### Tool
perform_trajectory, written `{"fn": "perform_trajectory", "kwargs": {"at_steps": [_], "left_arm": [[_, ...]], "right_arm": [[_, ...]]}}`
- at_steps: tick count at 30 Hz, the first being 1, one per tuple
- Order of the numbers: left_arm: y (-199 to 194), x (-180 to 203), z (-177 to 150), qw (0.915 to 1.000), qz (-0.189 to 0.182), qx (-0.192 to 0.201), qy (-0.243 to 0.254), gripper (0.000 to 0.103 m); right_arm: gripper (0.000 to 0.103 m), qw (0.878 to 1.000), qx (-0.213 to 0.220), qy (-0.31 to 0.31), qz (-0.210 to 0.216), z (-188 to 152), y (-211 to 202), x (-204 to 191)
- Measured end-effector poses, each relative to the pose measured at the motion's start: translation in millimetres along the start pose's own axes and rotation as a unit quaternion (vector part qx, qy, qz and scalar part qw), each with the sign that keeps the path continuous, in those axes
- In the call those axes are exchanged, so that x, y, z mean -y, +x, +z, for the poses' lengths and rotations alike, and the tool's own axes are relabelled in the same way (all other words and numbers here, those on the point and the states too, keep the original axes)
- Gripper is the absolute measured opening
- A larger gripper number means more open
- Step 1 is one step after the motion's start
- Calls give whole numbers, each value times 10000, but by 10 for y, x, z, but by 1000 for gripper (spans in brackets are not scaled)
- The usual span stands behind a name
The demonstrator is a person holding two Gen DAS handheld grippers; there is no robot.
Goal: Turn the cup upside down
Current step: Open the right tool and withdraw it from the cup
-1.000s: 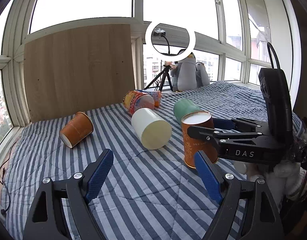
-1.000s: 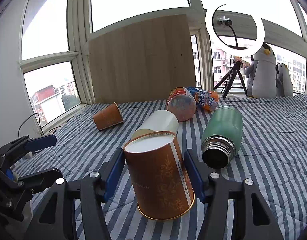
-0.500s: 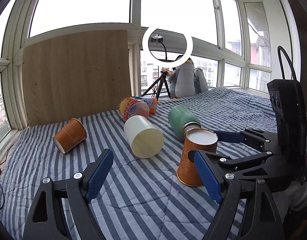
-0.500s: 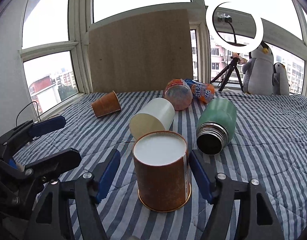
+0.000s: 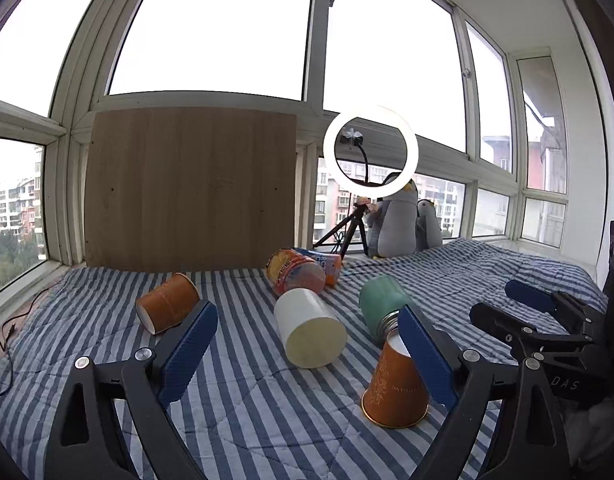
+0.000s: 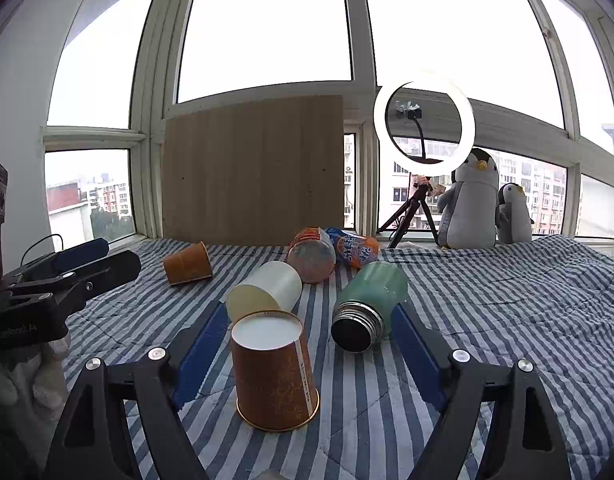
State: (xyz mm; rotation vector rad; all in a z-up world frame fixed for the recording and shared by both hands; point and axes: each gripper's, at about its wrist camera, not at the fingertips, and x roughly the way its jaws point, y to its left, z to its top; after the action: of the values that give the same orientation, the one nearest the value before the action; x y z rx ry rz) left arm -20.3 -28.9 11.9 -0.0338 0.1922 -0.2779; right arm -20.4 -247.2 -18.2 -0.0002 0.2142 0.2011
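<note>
An orange paper cup [image 6: 273, 372] stands upside down on the striped bedspread, white base up. It also shows in the left wrist view [image 5: 393, 388], partly behind my left finger. My right gripper [image 6: 307, 352] is open, its blue pads on either side of the cup and clear of it. My left gripper [image 5: 307, 344] is open and empty, raised over the bedspread. The right gripper [image 5: 519, 308] shows at the right of the left wrist view, the left gripper [image 6: 91, 258] at the left of the right wrist view.
Lying on their sides behind the cup: a cream cup [image 6: 267, 292], a green steel flask [image 6: 371, 292], a second orange cup [image 6: 187, 264], a snack tub [image 6: 311, 254] and a bag [image 6: 355, 248]. A wooden board [image 6: 255, 172], ring light [image 6: 425, 128] and penguin toys [image 6: 471, 200] stand by the window.
My right gripper set the orange cup down upside down, opened and drew back from it. My left gripper rose and pulled back.
</note>
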Motion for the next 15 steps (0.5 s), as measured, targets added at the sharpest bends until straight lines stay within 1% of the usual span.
{"fn": "perform_trajectory", "kwargs": {"at_steps": [1,2,3,4,5,7,11,13,15], "left_arm": [[-9,35,-10,10000,35,68,51,94],[-22,73,-26,9998,66,141,108,96],[-36,117,-47,9996,95,212,163,100],[-42,153,-70,9994,103,256,219,103],[-45,191,-95,9991,102,273,302,103],[-62,266,-129,9983,87,299,488,103],[-137,350,-186,9960,155,495,726,103],[-121,378,-202,9956,216,433,809,103],[-77,359,-213,9960,246,289,807,103]], "right_arm": [[81,9998,129,-16,-163,15,-35,31],[81,9987,303,-70,-414,23,-81,56],[81,9969,449,-116,-634,29,-112,76],[81,9953,549,-104,-789,32,-129,104],[82,9943,616,-29,-871,39,-142,150],[83,9930,684,132,-954,22,-141,218],[85,9915,770,261,-1011,-27,-140,271],[88,9912,817,272,-1005,-42,-152,278],[88,9905,882,279,-1013,-47,-179,278]]}}
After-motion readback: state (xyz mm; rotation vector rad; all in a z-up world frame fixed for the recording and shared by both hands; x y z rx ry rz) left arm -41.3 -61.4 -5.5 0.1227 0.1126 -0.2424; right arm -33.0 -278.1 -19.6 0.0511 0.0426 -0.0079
